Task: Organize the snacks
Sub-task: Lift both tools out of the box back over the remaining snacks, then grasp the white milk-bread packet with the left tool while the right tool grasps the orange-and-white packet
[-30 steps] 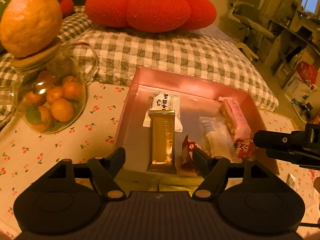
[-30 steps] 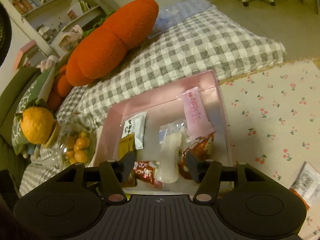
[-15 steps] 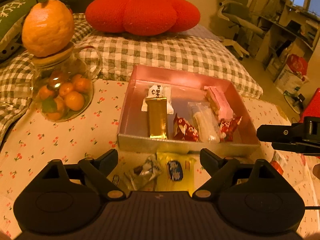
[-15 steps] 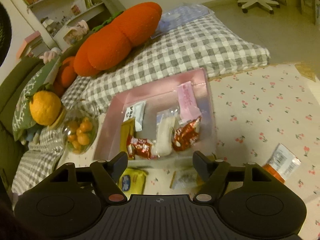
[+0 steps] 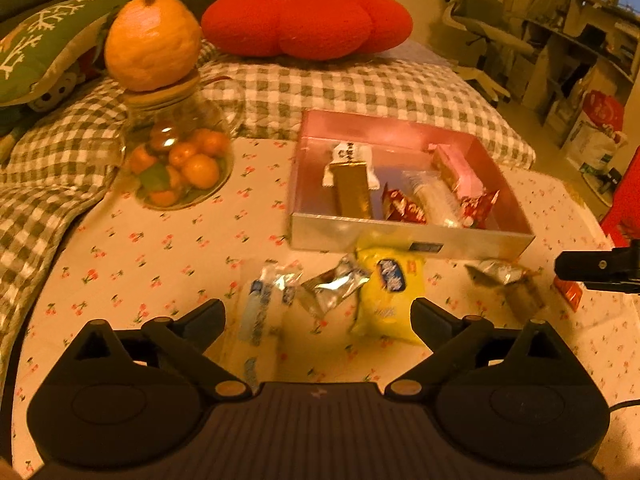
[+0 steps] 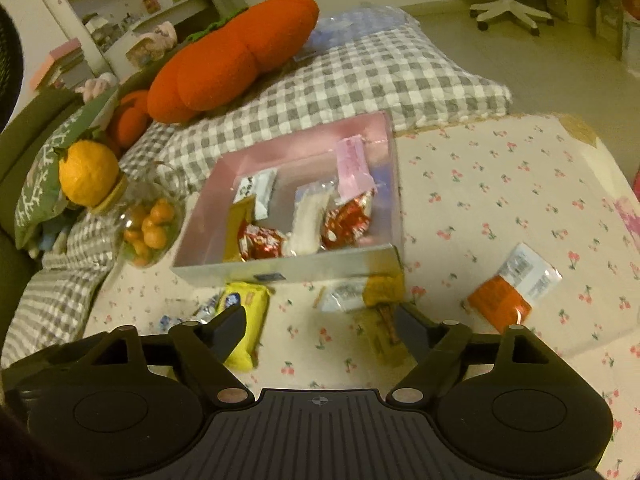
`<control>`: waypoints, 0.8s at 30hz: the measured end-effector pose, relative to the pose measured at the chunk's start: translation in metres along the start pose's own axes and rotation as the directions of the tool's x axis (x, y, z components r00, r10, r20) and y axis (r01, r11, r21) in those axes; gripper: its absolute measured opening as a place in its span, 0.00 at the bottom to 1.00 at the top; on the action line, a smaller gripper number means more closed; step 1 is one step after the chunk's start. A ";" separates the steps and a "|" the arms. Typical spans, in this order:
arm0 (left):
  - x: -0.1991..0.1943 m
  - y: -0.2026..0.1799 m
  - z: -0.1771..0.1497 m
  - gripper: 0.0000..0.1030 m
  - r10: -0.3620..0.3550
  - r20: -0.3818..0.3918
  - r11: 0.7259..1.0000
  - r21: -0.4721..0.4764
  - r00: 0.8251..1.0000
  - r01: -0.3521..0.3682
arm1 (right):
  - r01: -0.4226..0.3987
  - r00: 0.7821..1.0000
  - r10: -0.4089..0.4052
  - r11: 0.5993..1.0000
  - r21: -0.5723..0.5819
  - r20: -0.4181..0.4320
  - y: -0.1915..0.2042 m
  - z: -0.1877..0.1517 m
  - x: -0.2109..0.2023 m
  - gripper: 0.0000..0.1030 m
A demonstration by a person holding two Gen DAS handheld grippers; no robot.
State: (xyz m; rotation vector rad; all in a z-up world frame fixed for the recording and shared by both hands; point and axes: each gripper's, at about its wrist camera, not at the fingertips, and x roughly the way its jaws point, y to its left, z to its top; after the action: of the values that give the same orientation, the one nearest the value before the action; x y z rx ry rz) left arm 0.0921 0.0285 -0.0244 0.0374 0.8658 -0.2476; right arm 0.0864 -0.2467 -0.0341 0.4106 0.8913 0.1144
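My left gripper [image 5: 318, 316] and right gripper [image 6: 320, 322]: jaws opening, empty. Pink snack box [image 5: 408, 236] on the table [image 5: 160, 256]; yellow packet [image 5: 390, 292] lies just before it.

Glossy foil wrapper [image 5: 334, 286], glass jar [image 5: 178, 160]

Left gripper [image 5: 318, 316] jaws opening, nothing between the pads. On the cherry-print cloth [image 5: 160, 256] below: yellow packet [image 5: 390, 296], silver wrapper [image 5: 334, 286], a blurred blue-white packet [image 5: 266, 304], possibly crackers. Pink box [image 5: 404, 236] beyond holds six wrapped snacks. Glass jar [image 5: 180, 164] stands left.
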 end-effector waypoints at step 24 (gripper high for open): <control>0.015 0.030 -0.059 0.96 0.043 0.098 0.999 0.013 0.994 -0.044 | 0.160 0.980 -0.139 0.976 -0.151 0.140 -0.063 -0.053 -0.018 0.85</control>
State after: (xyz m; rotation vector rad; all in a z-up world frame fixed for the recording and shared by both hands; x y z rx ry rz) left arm 0.0640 0.0628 -0.0757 0.0579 0.7648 -0.2134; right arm 0.0293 -0.2935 -0.0752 0.1961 0.7762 0.0203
